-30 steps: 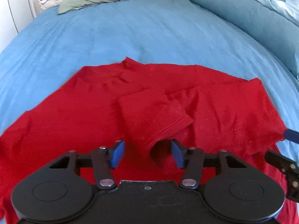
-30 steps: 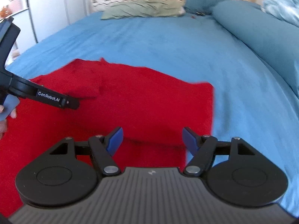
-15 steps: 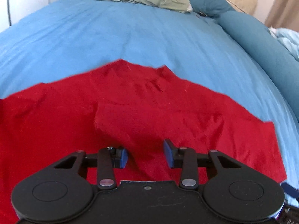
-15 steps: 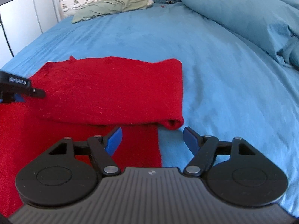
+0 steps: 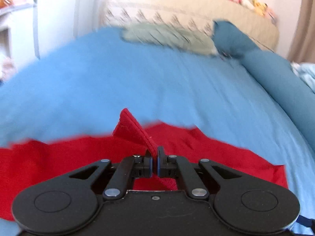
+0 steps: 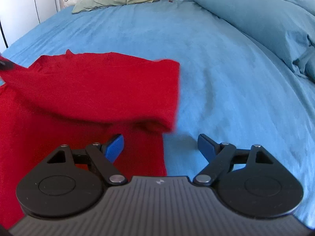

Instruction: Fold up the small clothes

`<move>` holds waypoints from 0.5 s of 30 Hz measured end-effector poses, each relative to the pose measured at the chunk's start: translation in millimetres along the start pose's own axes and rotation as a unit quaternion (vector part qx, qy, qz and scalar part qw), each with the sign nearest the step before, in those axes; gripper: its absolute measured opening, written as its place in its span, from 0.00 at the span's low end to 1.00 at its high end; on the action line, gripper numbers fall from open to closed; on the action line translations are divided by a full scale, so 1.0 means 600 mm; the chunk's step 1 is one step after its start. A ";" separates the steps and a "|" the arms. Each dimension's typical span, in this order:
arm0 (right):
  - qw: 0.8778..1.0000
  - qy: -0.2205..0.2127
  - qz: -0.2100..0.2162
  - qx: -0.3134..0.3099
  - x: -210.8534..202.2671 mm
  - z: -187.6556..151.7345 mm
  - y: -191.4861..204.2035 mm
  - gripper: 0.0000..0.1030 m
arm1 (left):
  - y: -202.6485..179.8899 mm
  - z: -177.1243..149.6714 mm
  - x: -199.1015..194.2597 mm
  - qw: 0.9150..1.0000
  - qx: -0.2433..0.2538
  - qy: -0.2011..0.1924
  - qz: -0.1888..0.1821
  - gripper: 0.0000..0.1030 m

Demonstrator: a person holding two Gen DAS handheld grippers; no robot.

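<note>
A red knit sweater (image 6: 94,86) lies spread on the blue bed (image 6: 216,74), toward the near edge of the mattress and well apart from the pillows at the head. Its fabric is plain red with a fine, slightly fuzzy weave. In the right wrist view its right portion is doubled over itself, giving a soft rounded fold along the side nearest the camera and a straight outer edge beside bare blue sheet. The left hand-held gripper (image 5: 154,157) has its fingers pressed together on a ribbed red cuff (image 5: 135,131) of the sweater, which sticks up and away from the pads as a stiff tilted flap while the rest of the garment lies flat below. The left wrist view is blurred beyond the cuff. Half a second ago those fingers stood apart around a raised hump of cloth; they have since closed and the camera has tipped up, so more of the headboard and wall now shows. The right hand-held gripper (image 6: 160,145) hovers with its blue pads wide apart, holding nothing, just over the sweater's outer edge: one pad above red cloth, the other above blue sheet. It has stayed spread as it was a moment ago, and the folded part of the sweater keeps much the same shape. A green pillow (image 6: 116,0) and a teal bolster (image 6: 246,13) rest near the head of the bed.
</note>
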State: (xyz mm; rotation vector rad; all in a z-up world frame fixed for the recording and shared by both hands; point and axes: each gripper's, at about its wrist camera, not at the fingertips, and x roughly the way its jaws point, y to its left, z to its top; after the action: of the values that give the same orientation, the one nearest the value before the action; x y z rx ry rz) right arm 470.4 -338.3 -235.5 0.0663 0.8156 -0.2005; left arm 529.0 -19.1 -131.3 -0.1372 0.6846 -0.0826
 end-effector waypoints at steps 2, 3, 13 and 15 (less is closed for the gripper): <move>1.000 -0.001 -0.004 -0.008 0.007 0.006 0.008 0.95 | 0.031 0.001 -0.010 1.000 -0.009 -0.013 0.019 0.04; 1.000 0.001 -0.007 -0.013 0.011 0.009 0.012 0.95 | 0.045 -0.003 -0.007 1.000 -0.013 -0.009 0.024 0.04; 0.998 -0.005 -0.060 -0.014 0.032 0.023 -0.017 0.98 | 0.081 -0.039 0.011 0.999 -0.020 0.026 0.030 0.05; 0.998 -0.003 -0.057 -0.015 0.029 0.018 -0.027 0.98 | 0.084 -0.041 0.006 0.999 -0.009 0.034 0.034 0.12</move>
State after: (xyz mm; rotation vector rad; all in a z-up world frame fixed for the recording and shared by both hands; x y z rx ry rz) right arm 486.5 -358.5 -240.6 -0.0081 0.8174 -0.2959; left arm 517.7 27.8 -160.3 -0.1283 0.7571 -0.0156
